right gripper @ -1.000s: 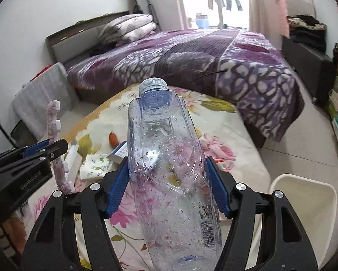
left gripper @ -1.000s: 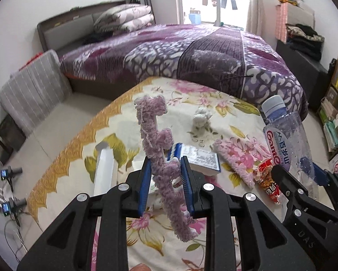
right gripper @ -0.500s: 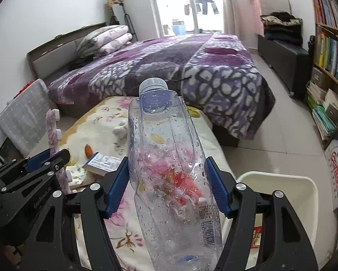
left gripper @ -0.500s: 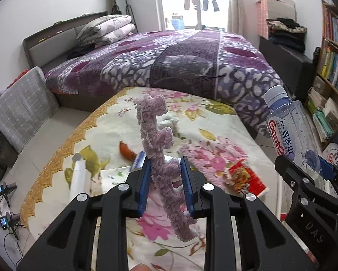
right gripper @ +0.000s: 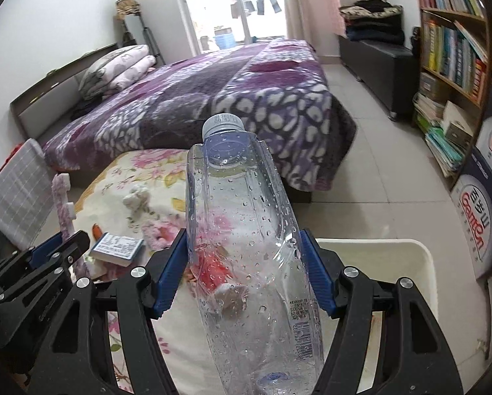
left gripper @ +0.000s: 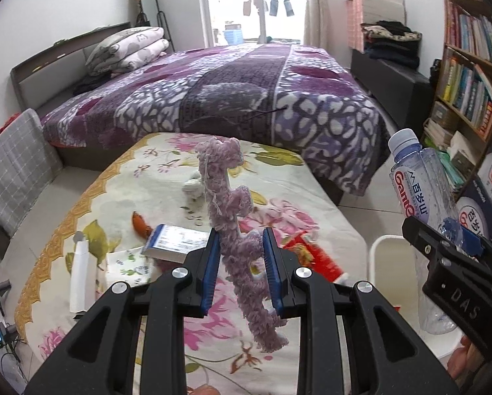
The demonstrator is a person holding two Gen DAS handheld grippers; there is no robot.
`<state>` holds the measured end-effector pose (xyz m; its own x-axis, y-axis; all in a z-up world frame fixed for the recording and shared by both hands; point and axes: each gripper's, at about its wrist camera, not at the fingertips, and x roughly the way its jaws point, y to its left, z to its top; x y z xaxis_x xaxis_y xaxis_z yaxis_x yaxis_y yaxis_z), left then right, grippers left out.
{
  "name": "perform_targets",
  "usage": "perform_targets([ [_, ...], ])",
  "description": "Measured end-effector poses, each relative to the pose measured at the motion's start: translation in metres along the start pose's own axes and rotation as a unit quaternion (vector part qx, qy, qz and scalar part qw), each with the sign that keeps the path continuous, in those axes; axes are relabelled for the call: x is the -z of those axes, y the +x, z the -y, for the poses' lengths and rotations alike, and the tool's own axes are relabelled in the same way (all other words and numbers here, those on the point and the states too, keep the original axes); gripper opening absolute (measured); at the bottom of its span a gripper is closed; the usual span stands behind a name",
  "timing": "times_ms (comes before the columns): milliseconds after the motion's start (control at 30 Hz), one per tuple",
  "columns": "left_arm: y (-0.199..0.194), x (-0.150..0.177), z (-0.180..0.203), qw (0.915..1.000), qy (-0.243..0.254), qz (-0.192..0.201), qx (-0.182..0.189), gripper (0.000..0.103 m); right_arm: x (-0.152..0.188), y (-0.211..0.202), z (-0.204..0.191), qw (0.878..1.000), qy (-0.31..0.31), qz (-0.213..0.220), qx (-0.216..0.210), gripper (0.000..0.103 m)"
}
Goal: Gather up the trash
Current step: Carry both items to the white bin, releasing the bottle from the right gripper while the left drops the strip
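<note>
Two tongs are each gripping one piece of trash above a floral-covered surface [left gripper: 121, 197]. Left tongs [left gripper: 241, 271] are clamped shut on a fuzzy purple strip [left gripper: 226, 204], which stands nearly upright between the blue pads and pokes out past them toward 12 o'clock. Right tongs [right gripper: 246, 275] pinch a clear plastic bottle [right gripper: 246, 230] by its sides, cap pointing to 12 o'clock, droplets clinging inside. A white bin [right gripper: 407, 256] sits on the floor at about 4 o'clock from the bottle in the right wrist view, just beside the surface. Lying on the surface: a small box [left gripper: 177, 242] at 9 o'clock from the left tongs, a white tube [left gripper: 80, 276], a red wrapper [left gripper: 315, 256] and an orange scrap [left gripper: 140, 223]
</note>
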<state>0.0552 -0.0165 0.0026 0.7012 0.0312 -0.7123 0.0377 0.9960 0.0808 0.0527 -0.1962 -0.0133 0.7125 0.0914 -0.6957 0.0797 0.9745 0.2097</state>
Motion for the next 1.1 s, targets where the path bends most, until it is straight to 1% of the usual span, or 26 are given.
perform_targets([
  [233, -0.002, 0.002, 0.028, 0.9994, 0.02, -0.002, 0.027, 0.026, -0.002, 0.0, 0.037, 0.998, 0.045, -0.02, 0.036, 0.064],
  [367, 0.0, 0.002, 0.047, 0.9982, 0.029, -0.01, 0.052, 0.026, -0.003, -0.003, 0.059, 0.996, 0.071, -0.024, 0.056, 0.065],
  [433, 0.0, 0.003, 0.055, 0.9976, 0.031, -0.013, 0.06, 0.026, -0.004, -0.008, 0.072, 0.994, 0.084, -0.019, 0.066, 0.067],
  [467, 0.001, 0.003, 0.061, 0.9972, 0.033, -0.015, 0.066, 0.026, -0.005, -0.011, 0.078, 0.993, 0.093, -0.015, 0.07, 0.071],
  [500, 0.001, 0.003, 0.063, 0.9969, 0.034, -0.017, 0.069, 0.026, -0.005, -0.014, 0.084, 0.992, 0.101, -0.011, 0.072, 0.074],
  [567, 0.003, 0.004, 0.072, 0.9962, 0.037, -0.021, 0.076, 0.026, -0.005, -0.018, 0.096, 0.991, 0.115, -0.008, 0.075, 0.076],
  [733, 0.007, 0.007, 0.093, 0.9937, 0.043, -0.037, 0.096, 0.026, -0.004, -0.025, 0.123, 0.986, 0.147, -0.004, 0.083, 0.079],
  [967, 0.009, 0.01, 0.129, 0.9869, 0.053, -0.061, 0.139, 0.027, -0.003, -0.036, 0.158, 0.979, 0.183, 0.002, 0.093, 0.082],
  [1100, 0.01, 0.015, 0.148, 0.984, 0.064, -0.069, 0.151, 0.027, -0.001, -0.04, 0.174, 0.975, 0.2, 0.003, 0.094, 0.084],
])
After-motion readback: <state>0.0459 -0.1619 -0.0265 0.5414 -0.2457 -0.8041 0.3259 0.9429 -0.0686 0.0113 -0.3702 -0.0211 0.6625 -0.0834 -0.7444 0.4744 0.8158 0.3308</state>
